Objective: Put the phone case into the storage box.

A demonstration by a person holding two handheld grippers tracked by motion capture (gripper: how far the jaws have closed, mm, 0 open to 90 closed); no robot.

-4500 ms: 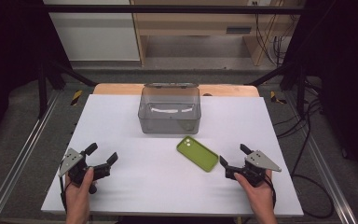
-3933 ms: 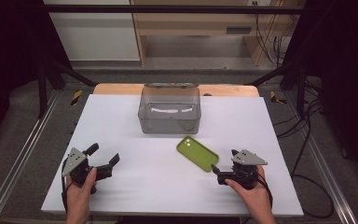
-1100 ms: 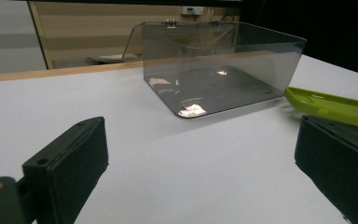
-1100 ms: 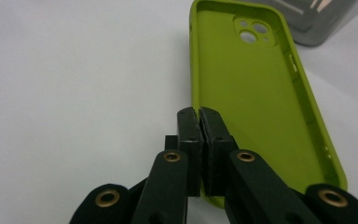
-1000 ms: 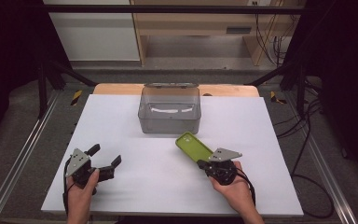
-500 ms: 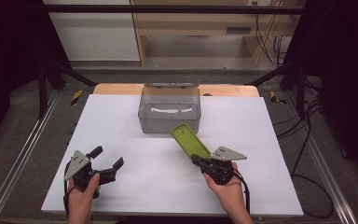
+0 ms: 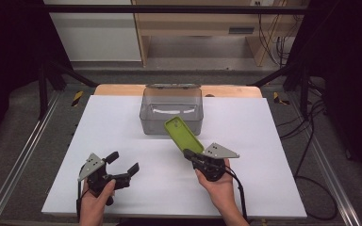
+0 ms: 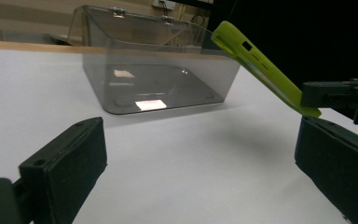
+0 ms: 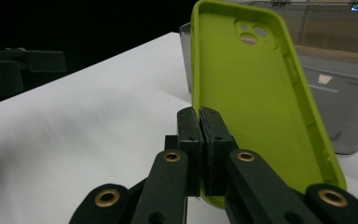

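A lime-green phone case [image 7: 181, 134] is lifted off the white table [image 7: 264, 141], tilted up toward the clear grey plastic box [image 7: 171, 109]. My right gripper [image 7: 191, 156] is shut on the case's near edge. In the right gripper view the jaws pinch the rim of the case [image 9: 256, 88], whose hollow inside and camera cut-out face the camera. My left gripper [image 7: 122, 162] rests low at the front left, open and empty. The left gripper view has the box [image 8: 154, 79] ahead, the case [image 8: 261, 70] slanting at the right, and the right gripper [image 8: 307, 100] holding it.
The box has a hinged lid standing open at its back edge [image 7: 172, 86]. A wooden strip [image 7: 122, 89] runs along the table's far edge. Metal rails [image 7: 23, 150] flank the table. Cables [image 7: 311, 141] lie on the floor at the right.
My right gripper closed on the phone case, raised it off the table and carried it left and forward toward the box. The left gripper shifted slightly right.
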